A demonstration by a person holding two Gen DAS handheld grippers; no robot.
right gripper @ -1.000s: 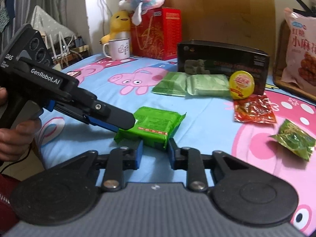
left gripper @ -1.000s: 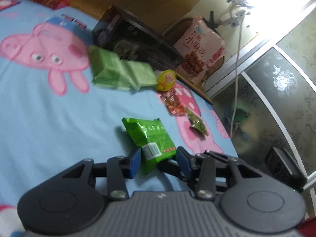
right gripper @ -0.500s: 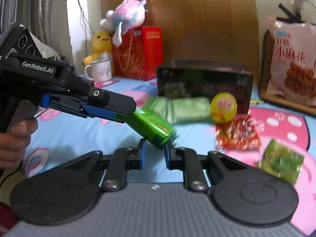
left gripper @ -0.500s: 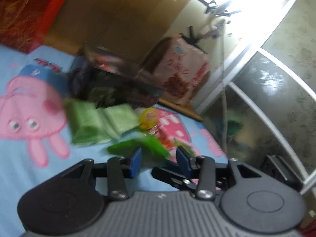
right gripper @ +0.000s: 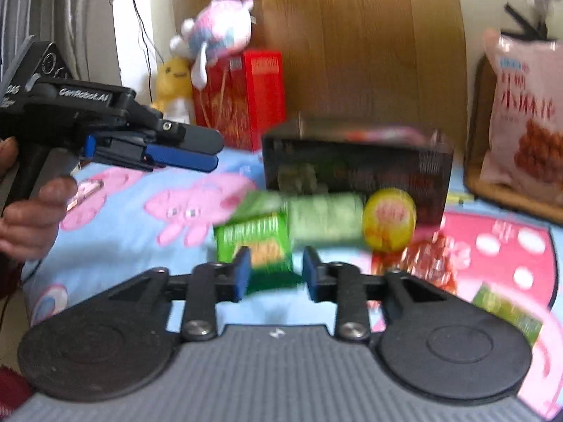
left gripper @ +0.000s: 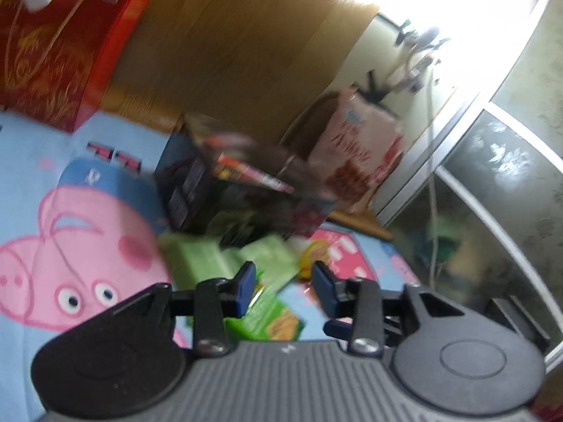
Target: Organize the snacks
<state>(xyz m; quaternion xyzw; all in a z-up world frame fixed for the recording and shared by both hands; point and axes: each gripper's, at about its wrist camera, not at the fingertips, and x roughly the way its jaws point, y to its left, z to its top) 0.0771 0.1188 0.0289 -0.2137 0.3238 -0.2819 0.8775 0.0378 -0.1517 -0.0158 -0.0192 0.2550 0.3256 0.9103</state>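
Note:
A bright green snack packet [right gripper: 257, 242] lies on the blue Peppa Pig sheet [right gripper: 123, 232], just in front of my right gripper [right gripper: 276, 269], which is open and empty. It also shows in the left wrist view [left gripper: 271, 316], below my left gripper [left gripper: 283, 283], which is open and empty and seen raised at left in the right wrist view [right gripper: 183, 154]. Two pale green packets [right gripper: 323, 218], a yellow round snack [right gripper: 388, 219], a red packet [right gripper: 429, 256] and a small green packet [right gripper: 506, 313] lie nearby. Both views are blurred.
A black box [right gripper: 355, 161] stands behind the snacks. A large pink snack bag [right gripper: 524, 119] leans at the back right. A red gift bag [right gripper: 242, 98], plush toys [right gripper: 218, 35] and a wooden headboard [right gripper: 355, 35] are at the back. A glass door [left gripper: 492, 193] is on the right.
The left gripper let go of the bright green packet and lifted away. The packet dropped onto the sheet beside the pale green packets. The right gripper's jaws opened wider.

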